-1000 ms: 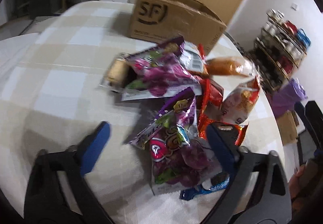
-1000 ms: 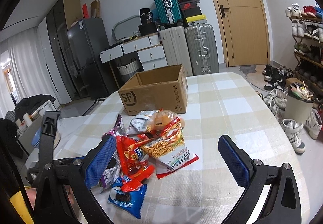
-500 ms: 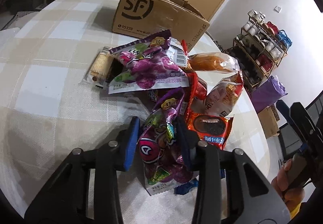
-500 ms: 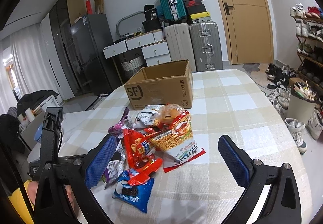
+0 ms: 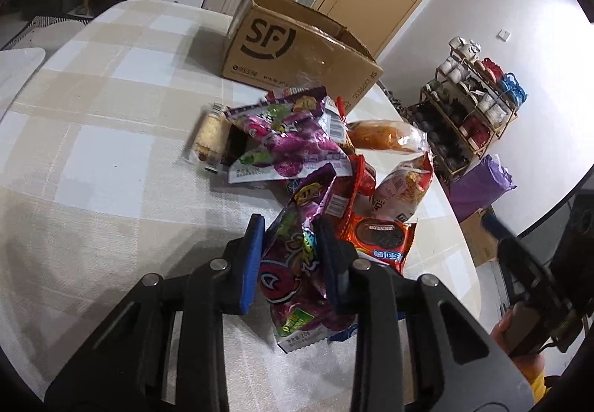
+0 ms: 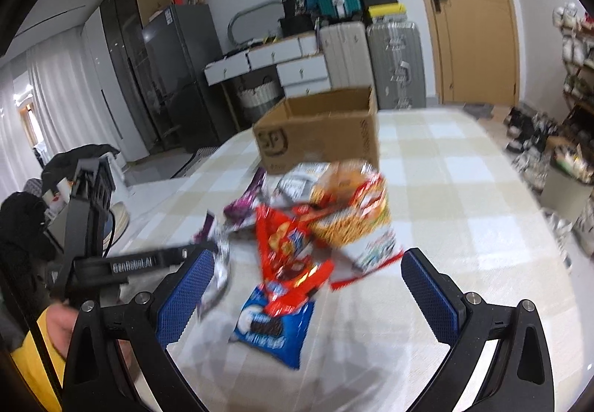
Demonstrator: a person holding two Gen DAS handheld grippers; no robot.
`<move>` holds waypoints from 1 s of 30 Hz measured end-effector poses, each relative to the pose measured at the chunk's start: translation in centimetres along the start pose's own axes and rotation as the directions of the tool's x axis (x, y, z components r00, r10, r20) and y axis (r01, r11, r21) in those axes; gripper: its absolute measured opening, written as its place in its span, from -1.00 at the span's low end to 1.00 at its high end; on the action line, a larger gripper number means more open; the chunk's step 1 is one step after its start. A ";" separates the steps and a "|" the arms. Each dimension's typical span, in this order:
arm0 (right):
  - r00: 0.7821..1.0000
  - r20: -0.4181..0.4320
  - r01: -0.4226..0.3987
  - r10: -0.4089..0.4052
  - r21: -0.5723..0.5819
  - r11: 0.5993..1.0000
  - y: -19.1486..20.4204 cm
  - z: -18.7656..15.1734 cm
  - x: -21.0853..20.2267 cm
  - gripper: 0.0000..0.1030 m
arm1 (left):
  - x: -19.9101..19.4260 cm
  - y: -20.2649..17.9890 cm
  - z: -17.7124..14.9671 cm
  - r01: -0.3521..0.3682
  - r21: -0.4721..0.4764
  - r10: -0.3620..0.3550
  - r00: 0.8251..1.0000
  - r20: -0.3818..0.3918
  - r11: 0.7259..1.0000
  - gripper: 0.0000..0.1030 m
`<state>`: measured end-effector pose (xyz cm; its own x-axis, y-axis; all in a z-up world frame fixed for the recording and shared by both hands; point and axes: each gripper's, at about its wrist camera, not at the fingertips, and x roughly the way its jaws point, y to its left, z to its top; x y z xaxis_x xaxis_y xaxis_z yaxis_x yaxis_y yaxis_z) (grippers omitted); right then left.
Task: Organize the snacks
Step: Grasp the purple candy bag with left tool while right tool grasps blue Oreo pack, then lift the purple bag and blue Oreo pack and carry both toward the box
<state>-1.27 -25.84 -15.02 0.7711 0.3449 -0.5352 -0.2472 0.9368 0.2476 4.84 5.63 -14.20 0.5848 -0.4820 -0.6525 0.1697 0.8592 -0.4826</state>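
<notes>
Left gripper point(image 5: 289, 256) is clamped across the purple snack packet point(image 5: 300, 263), whose long axis runs away toward the cardboard box point(image 5: 297, 55), beyond the pile on the surface point(image 5: 92, 152). Right gripper point(image 6: 308, 295) hangs spread wide and empty, near the blue cookie packet point(image 6: 271, 330).

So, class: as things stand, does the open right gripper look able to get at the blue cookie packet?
Probably yes. The right gripper is open, and the blue cookie packet lies between its fingers at the pile's near edge. Only a red snack bag overlaps its far end; the near end is free.
</notes>
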 end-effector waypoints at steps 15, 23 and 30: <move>0.960 -0.262 -0.085 0.095 0.051 0.995 2.1 -4.5 5.9 0.98 | -4.4 1.2 0.4 0.049 -0.018 -0.047 0.996 0.082 0.999 -0.51; 0.949 -0.315 -0.015 -0.006 -0.067 0.998 5.3 -5.7 9.1 0.51 | -5.1 1.7 0.2 0.075 -0.027 -0.072 0.993 0.089 0.997 -0.51; 0.952 -0.304 0.006 -0.031 -0.085 0.996 5.7 -5.6 9.5 0.08 | -5.7 2.4 -0.1 0.079 -0.047 -0.074 0.992 0.097 0.996 -0.51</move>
<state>1.36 -16.92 -23.25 0.5635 0.3169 -0.7629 -0.2914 0.9404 0.1753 1.84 10.37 -11.69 0.6447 -0.5256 -0.5550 0.1783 0.8094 -0.5595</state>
